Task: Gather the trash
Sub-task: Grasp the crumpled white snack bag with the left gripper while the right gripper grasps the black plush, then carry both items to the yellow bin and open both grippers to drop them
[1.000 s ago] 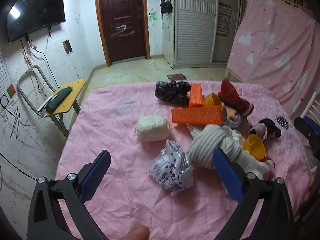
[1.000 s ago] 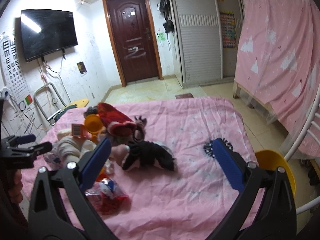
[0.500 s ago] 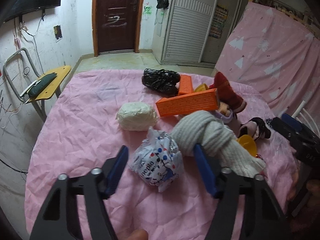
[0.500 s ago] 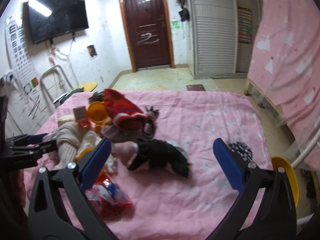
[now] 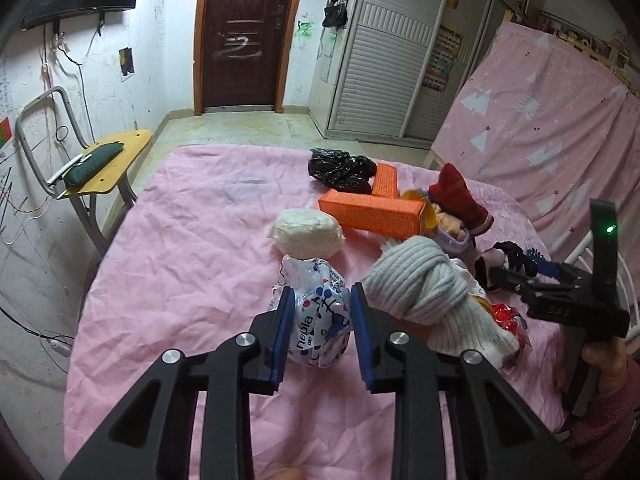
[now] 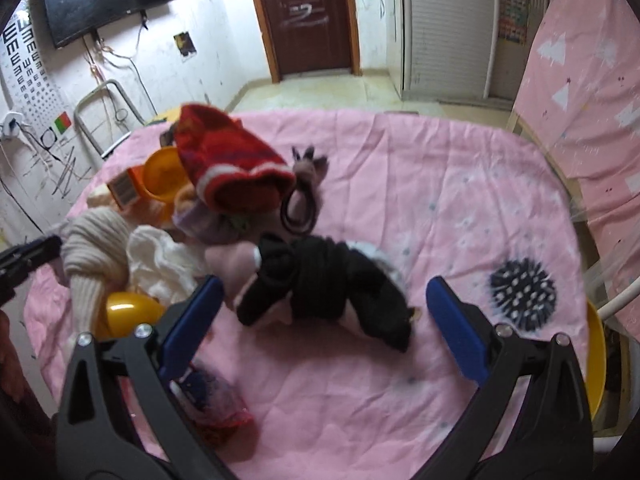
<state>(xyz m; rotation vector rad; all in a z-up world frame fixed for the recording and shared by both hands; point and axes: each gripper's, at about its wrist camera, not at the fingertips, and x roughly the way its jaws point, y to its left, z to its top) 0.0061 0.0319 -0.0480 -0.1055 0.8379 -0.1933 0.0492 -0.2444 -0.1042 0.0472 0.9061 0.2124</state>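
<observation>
My left gripper (image 5: 320, 300) is shut on a crumpled white tissue wrapper with blue and red print (image 5: 316, 312) that rests on the pink tablecloth (image 5: 192, 240). A white wad (image 5: 306, 232), a black plastic bag (image 5: 340, 168) and orange boxes (image 5: 372, 210) lie behind it. My right gripper (image 6: 320, 300) is open and empty, low over a black and pink sock bundle (image 6: 324, 280). A red shiny wrapper (image 6: 220, 408) lies under its left finger; it also shows in the left wrist view (image 5: 510, 320).
A cream knit bundle (image 5: 424, 288), a red knit hat (image 6: 228, 160), yellow cups (image 6: 164, 172), a black spiky ball (image 6: 524, 294) and other clothes crowd the table. A chair with a wooden seat (image 5: 108, 160) stands at the left. A yellow bin (image 6: 596, 368) sits by the right edge.
My left gripper moved forward and closed its jaws on the printed tissue wrapper. My right gripper moved forward and lower toward the black sock bundle, still open.
</observation>
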